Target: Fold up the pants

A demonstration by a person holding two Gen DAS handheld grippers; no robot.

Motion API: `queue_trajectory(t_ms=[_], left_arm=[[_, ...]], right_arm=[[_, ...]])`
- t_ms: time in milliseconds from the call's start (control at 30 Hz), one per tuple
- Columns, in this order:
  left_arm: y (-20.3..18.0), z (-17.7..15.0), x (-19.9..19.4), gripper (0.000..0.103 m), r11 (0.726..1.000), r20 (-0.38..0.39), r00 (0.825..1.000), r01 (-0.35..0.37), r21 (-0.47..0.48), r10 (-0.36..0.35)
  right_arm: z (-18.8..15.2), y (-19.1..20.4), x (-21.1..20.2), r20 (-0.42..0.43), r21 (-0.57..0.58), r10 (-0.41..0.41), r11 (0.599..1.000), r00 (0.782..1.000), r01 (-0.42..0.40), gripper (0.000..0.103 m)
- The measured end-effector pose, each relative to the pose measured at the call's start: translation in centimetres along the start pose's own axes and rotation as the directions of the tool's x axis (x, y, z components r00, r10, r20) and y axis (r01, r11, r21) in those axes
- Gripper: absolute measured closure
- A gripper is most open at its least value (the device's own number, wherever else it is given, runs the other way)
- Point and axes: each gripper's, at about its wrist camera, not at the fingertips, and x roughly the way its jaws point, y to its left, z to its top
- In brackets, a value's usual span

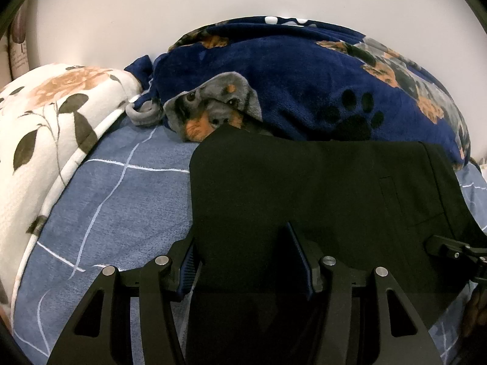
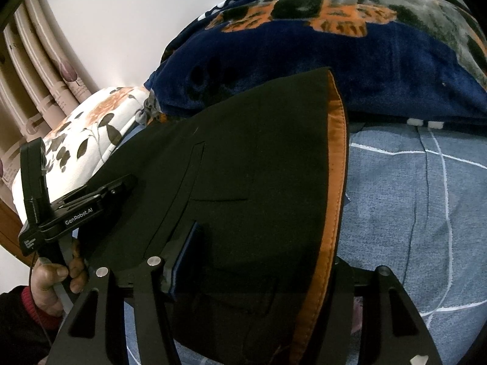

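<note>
Nearest in the left wrist view, the left gripper (image 1: 243, 261) stands with its two blue-padded fingers (image 1: 190, 269) apart and the black pants (image 1: 304, 188) draped between and over them; whether the pads actually press on the cloth cannot be told. In the right wrist view, the right gripper (image 2: 252, 261) sits under the same pants (image 2: 243, 158), with one padded finger showing at the left and the other hidden beneath the fabric, so its grip cannot be told either. An orange-brown waistband lining (image 2: 334, 182) runs along the right edge of the folded-over cloth. At the lower left of that view a person's hand (image 2: 61, 276) with a red cuff holds the other gripper's handle. The pants lie spread across the bed sheet (image 1: 121, 200), blue with thin white lines. Beyond them, to the left, rests a white floral quilt (image 1: 45, 115), and behind, touching the pants' far edge, a navy dog-print blanket (image 1: 289, 85) is heaped against a pale wall (image 1: 152, 6). A striped curtain (image 2: 39, 60) hangs at the far left.
</note>
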Motion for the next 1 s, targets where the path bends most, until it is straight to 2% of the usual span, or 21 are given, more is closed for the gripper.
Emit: queue_trajectory(t_ms=[433, 1000], left_arm=[[-0.12, -0.08, -0.02, 0.048, 1.0, 0.001, 1.0, -0.003, 0.002, 0.003], [0.05, 0.05, -0.04, 0.048, 1.0, 0.007, 1.0, -0.021, 0.013, 0.021]], right_arm=[[0.04, -0.1, 0.04, 0.0, -0.002, -0.003, 1.0, 1.0, 0.003, 0.047], [0.12, 0.49, 0.27, -0.006, -0.037, -0.024, 0.999, 1.0, 0.024, 0.036]])
